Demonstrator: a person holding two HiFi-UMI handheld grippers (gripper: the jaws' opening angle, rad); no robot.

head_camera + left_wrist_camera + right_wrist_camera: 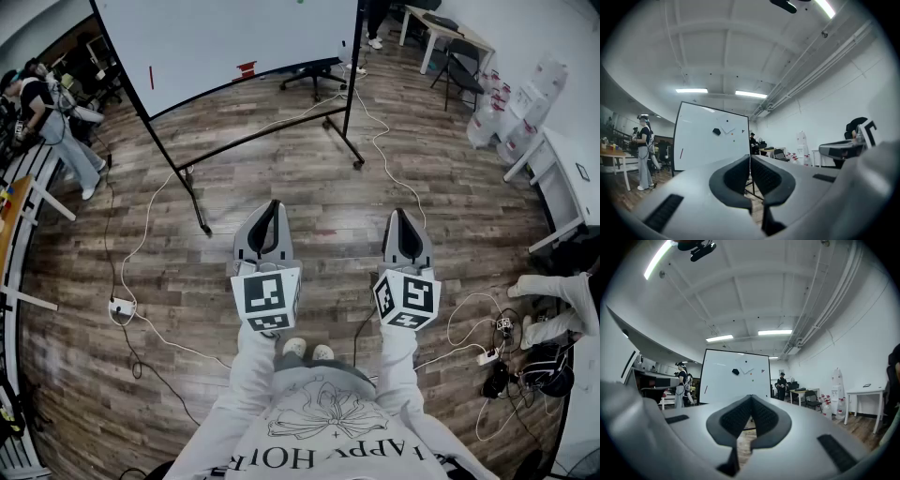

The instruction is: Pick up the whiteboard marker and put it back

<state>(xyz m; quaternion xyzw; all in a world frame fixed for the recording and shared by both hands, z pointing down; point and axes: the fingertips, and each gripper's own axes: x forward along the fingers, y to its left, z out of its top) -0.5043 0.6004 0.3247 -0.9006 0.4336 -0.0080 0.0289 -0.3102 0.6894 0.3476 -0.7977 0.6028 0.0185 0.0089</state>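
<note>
Wood-plank floor (281,178) | flat whiteboard (225,37) | left gripper (273,204), right gripper (398,214): ribbed jaws together

left gripper (272,206) beside right gripper (398,216), whiteboard (225,37) stood ahead of both, chair (314,75) behind it, cables (141,239) lay on the floor (300,178)

Open workspace: rolling whiteboard (225,37), desks (457,34), floor cables (373,141).

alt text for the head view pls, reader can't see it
A person's left gripper and right gripper are held out level side by side, fingers shut and empty, above a wooden floor. Ahead stands a whiteboard on a black stand, with white cables trailing across the floor.
</note>
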